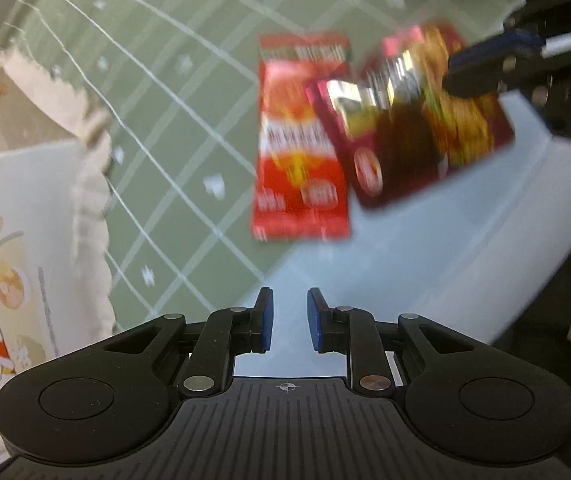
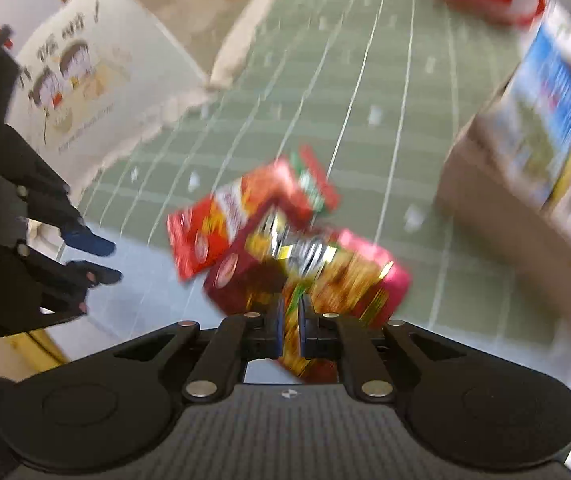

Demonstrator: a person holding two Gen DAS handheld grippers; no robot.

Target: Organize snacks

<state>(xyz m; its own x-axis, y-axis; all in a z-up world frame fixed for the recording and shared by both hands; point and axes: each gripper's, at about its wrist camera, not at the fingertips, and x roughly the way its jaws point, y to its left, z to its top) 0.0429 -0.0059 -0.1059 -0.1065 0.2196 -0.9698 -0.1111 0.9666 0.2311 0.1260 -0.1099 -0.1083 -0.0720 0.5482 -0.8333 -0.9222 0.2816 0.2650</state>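
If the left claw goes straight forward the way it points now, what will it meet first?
Probably the bare pale table surface, just short of the green grid mat. The left claw is empty, and nothing lies between its tips and the table. The red snack packet lies farther ahead, though depth is unclear.

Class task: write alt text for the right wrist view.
The right gripper is shut on a dark red snack packet, held above a bright red packet on the green grid mat. The empty left gripper is at left.
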